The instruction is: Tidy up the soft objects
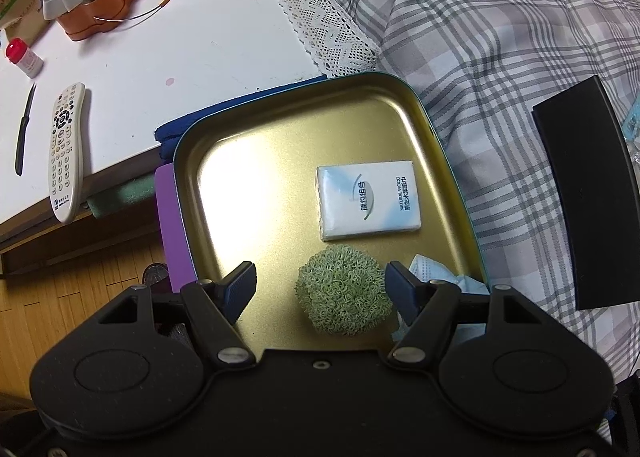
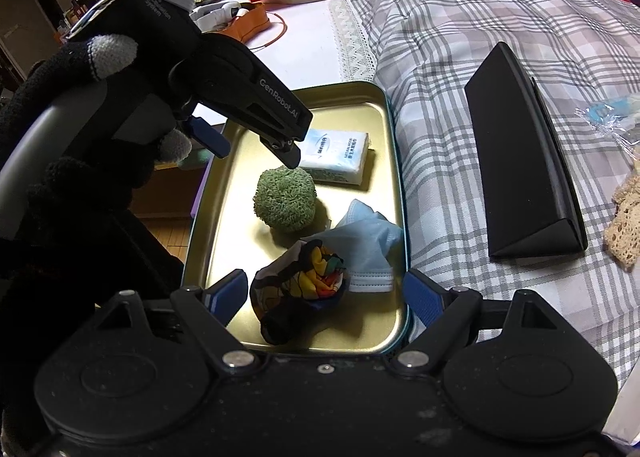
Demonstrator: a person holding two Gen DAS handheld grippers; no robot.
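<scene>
My left gripper (image 1: 320,289) hangs over the gold-lined metal tin tray (image 1: 224,185) with its fingers apart around the fuzzy green scrubber ball (image 1: 344,291). If I close carelessly, the right-hand finger could snag the crumpled pale-blue face mask (image 2: 370,245) beside it. My right gripper (image 2: 324,295) is also spread, straddling the balled multicoloured printed cloth (image 2: 298,289). I think the cloth lies loose on the tray, and it looks soft and creased. The white tissue packet (image 2: 338,155) lies flat at the far end.
</scene>
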